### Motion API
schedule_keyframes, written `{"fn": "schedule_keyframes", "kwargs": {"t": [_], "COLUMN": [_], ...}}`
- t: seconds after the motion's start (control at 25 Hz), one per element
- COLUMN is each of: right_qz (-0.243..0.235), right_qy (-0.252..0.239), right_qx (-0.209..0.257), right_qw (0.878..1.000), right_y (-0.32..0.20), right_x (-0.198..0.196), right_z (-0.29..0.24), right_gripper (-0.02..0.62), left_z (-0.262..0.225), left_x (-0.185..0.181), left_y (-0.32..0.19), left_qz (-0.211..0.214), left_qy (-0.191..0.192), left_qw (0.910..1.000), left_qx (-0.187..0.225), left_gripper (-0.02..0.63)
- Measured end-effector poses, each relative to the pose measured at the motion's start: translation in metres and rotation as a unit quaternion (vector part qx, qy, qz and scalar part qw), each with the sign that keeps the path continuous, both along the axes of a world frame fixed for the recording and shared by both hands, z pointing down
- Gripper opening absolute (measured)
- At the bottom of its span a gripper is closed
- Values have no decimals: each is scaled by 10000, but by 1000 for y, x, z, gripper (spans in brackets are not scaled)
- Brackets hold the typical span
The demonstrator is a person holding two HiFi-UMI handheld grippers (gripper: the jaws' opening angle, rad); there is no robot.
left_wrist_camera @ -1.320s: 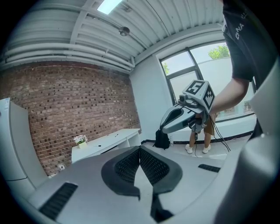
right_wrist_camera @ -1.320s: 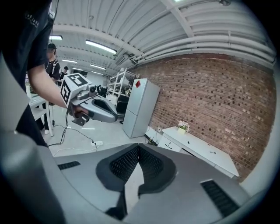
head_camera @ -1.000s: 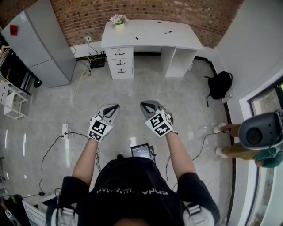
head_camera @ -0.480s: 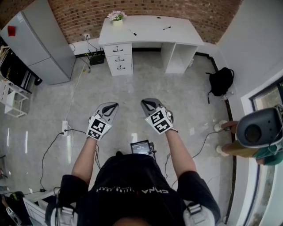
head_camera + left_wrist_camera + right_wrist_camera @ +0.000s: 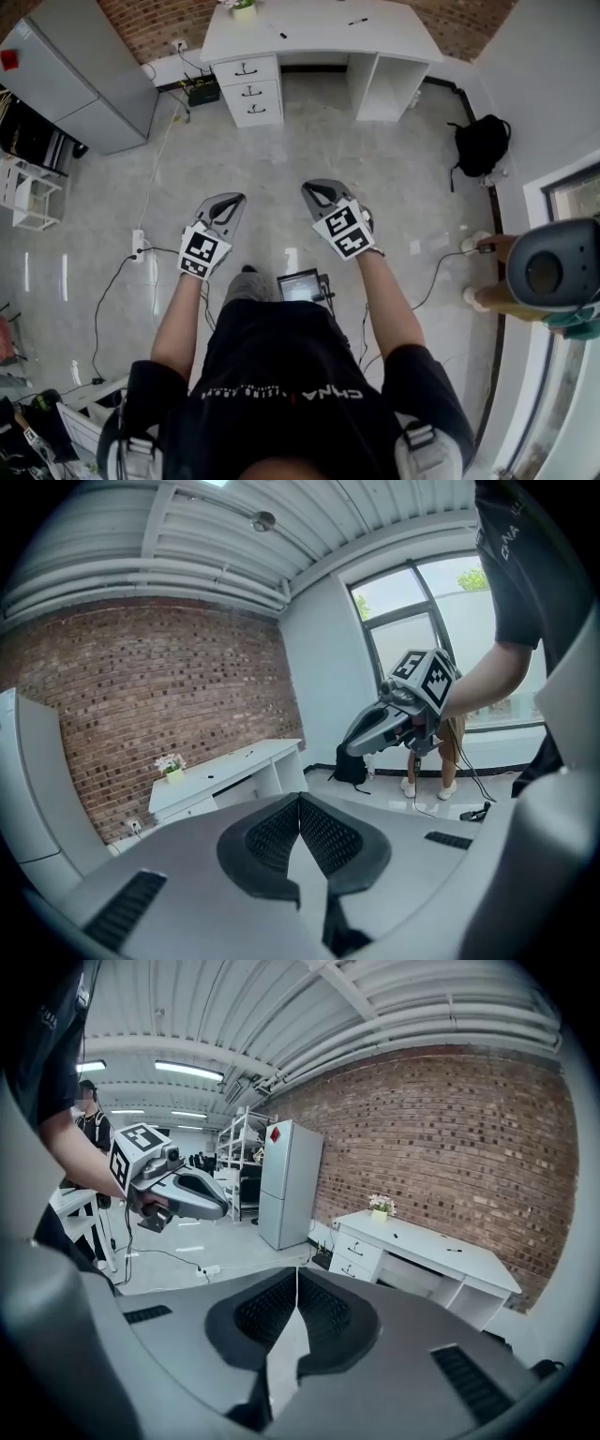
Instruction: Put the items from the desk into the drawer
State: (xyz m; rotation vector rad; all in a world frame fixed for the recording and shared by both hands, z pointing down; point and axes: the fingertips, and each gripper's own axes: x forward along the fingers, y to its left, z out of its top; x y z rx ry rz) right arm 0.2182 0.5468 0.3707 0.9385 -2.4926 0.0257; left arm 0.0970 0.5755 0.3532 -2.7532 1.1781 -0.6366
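The white desk (image 5: 319,28) stands against the brick wall, well ahead of me. On its top are a small flower pot (image 5: 242,6) and two dark pens (image 5: 281,35) (image 5: 357,20). Its stack of three drawers (image 5: 248,89) on the left is closed. My left gripper (image 5: 234,199) and right gripper (image 5: 314,187) are held side by side over the floor, far short of the desk, both shut and empty. In the left gripper view the shut gripper (image 5: 300,801) points toward the desk (image 5: 225,771). The right gripper view shows its shut gripper (image 5: 296,1275), the desk (image 5: 427,1246) and the pot (image 5: 379,1209).
A grey fridge (image 5: 66,84) stands at the left wall, with a white shelf (image 5: 28,197) beside it. A power strip with cables (image 5: 138,248) lies on the floor at left. A black backpack (image 5: 481,145) and a standing person (image 5: 497,291) are at right.
I have walked toward the desk: it has slid up to the top edge of the head view. Both grippers moved forward with me and stayed shut.
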Motion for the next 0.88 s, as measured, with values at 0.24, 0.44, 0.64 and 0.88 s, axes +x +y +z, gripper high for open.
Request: {"fn": "schedule_keyframes", "kwargs": {"t": [0.24, 0.44, 0.64, 0.88], "right_qz": [2, 98, 254, 479], "right_qy": [47, 128, 237, 272], "right_qx": [-194, -223, -371, -573], "right_qw": [9998, 9996, 9987, 9968], "right_y": [-49, -108, -184, -269], "right_x": [-2, -17, -44, -86], "right_z": [22, 29, 23, 18], "right_gripper": [15, 15, 15, 15], "left_z": [18, 28, 22, 11], "left_x": [-1, -15, -44, -88], "left_y": [-60, -129, -212, -303], "left_qz": [-8, 128, 333, 461], "left_qy": [135, 200, 241, 328], "left_qw": [9999, 9996, 9989, 9980], "left_qx": [-81, -133, -203, -291], "left_gripper": [12, 11, 11, 11]}}
